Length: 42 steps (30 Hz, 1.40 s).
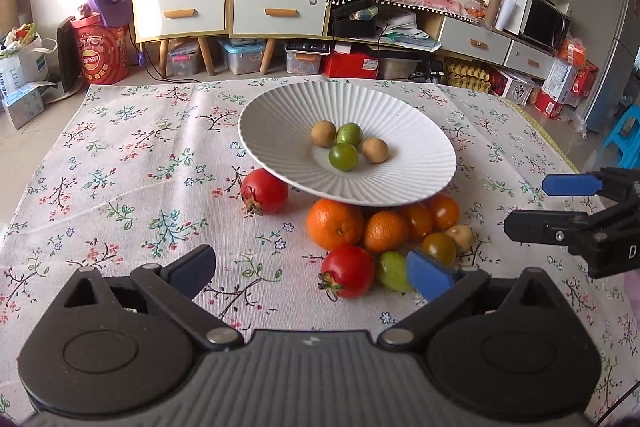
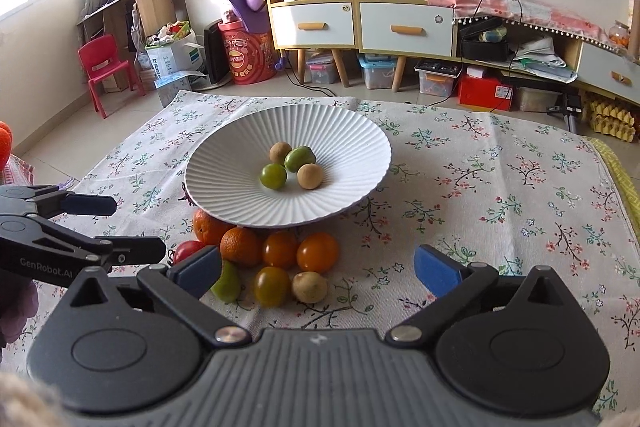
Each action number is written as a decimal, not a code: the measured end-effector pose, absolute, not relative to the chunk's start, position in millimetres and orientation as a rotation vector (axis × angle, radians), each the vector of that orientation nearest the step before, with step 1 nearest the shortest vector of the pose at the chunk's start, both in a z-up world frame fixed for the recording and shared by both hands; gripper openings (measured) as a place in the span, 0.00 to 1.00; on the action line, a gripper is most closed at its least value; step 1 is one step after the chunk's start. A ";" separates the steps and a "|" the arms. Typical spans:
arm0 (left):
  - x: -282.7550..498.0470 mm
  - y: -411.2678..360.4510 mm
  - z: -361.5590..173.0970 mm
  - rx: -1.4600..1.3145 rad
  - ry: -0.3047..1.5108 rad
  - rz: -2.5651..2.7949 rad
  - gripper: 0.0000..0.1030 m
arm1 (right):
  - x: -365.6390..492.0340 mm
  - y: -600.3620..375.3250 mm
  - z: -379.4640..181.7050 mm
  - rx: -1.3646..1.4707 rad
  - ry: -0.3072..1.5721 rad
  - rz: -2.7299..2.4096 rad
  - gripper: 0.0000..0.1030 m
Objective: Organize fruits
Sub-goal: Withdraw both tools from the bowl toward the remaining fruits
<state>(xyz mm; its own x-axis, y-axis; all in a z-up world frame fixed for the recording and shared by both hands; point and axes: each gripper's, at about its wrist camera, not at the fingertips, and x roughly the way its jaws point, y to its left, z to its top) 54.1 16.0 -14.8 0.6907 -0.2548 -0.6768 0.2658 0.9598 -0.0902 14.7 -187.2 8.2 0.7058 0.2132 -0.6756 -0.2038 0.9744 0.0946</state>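
Both grippers stand with jaws spread wide and nothing between the pads: the left gripper (image 1: 312, 273) hangs over the near pile, the right gripper (image 2: 318, 269) beside it, probably free to pick the next fruit

The white ridged plate (image 1: 280, 115) sits on the flowered tablecloth (image 1: 120, 155), and four small fruits have gathered at its low centre: two green ones (image 1: 343, 156) touching each other and two brown ones (image 1: 323, 133) against them

The rest wait in a tight cluster just in front of the plate: oranges (image 1: 335, 224), two red tomatoes (image 1: 347, 271), a darker tomato (image 2: 272, 286). One pale green fruit (image 2: 228, 283) is longish, its long axis roughly toward the plate; the others are round, with no clear heading
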 end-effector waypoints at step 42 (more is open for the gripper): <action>53.6 4.0 -71.2 0.116 0.683 -0.336 0.95 | 11.6 -171.9 -52.7 -0.116 0.793 0.189 1.00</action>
